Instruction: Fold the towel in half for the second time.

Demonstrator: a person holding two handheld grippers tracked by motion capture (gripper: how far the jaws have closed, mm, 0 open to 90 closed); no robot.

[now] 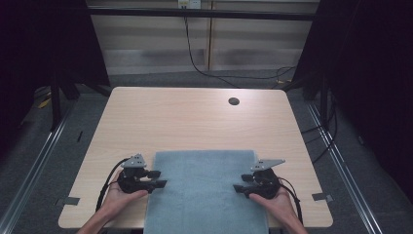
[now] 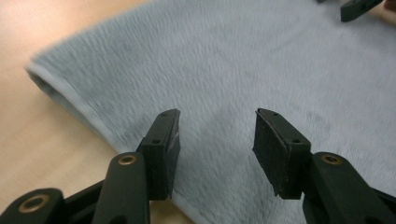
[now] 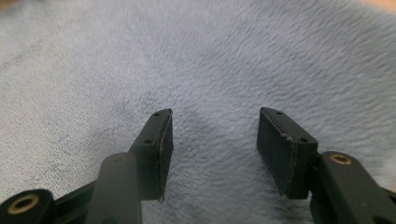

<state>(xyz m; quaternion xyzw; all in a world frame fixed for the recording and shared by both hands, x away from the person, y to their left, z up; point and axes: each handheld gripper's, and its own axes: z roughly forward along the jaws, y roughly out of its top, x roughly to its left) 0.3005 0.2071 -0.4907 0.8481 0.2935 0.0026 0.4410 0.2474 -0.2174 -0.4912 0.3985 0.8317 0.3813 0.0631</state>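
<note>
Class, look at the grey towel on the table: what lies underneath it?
The grey towel lies flat on the wooden table, whose top shows around it. Whatever sits beneath the cloth is covered; its near end runs past the table's front edge.

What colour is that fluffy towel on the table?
The towel is plain pale grey-blue, clearest in the right gripper view.

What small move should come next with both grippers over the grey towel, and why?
Probably lower both and close on the towel's side edges. The left gripper and right gripper are open, facing inward over opposite edges, with nothing between their pads.
</note>
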